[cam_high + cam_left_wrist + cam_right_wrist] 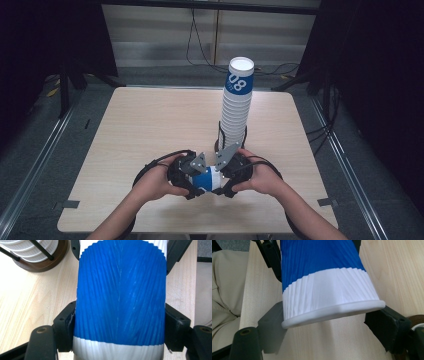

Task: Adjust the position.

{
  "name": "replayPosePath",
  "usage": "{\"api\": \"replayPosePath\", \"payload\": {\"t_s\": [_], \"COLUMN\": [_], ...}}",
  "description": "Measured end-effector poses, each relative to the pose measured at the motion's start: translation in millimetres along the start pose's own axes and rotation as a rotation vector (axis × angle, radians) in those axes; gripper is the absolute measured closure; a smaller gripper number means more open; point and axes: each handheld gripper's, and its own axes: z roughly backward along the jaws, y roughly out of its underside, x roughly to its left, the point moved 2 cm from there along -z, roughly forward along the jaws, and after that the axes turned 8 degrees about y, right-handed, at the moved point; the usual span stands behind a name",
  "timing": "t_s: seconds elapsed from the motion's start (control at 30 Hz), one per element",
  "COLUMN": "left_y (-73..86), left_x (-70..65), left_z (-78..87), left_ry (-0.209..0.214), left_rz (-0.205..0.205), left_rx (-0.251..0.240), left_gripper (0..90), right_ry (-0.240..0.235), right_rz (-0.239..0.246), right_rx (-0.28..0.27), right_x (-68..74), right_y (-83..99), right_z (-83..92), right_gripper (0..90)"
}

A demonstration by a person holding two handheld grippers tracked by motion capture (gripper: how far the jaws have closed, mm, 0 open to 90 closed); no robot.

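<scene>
A ribbed paper cup (205, 178), blue with a white band at its rim, lies sideways just above the table's front edge, held between both grippers. My left gripper (196, 186) comes in from the left. In the left gripper view its pads (65, 331) press on both sides of the cup's blue body (120, 297), so it (120, 332) is shut on the cup. From the right comes my right gripper (220, 180). Its jaws flank the cup's white rim (332, 310) and touch it on both sides, which puts the gripper (329, 332) shut on the rim end.
A tall stack of the same cups (236, 110) stands in a round wire holder (220, 145) just behind the grippers; the holder's brown base (40, 262) is close by in the left gripper view. Bare light wood table (150, 125) spreads left and behind.
</scene>
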Motion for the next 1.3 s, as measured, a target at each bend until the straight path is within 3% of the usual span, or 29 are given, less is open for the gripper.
{"api": "replayPosePath", "payload": {"t_s": [0.73, 0.83, 1.3], "left_y": [9.9, 11.7, 21.1], "left_x": [-0.8, -1.0, 3.5], "left_z": [-0.5, 1.4, 10.3], "left_ry": [0.038, 0.048, 0.053], "left_rz": [0.033, 0.043, 0.074], "left_rx": [-0.070, -0.092, -0.147], "left_gripper": [27.7, 27.6, 27.4], "right_ry": [-0.007, -0.013, 0.003], "right_rz": [0.030, -0.005, -0.100], "right_rx": [-0.019, -0.069, -0.172], "right_x": [1.8, 2.8, -3.5], "right_y": [-2.8, 0.1, 17.3], "right_z": [1.6, 1.7, 6.2], "right_gripper": [17.9, 15.8, 12.8]}}
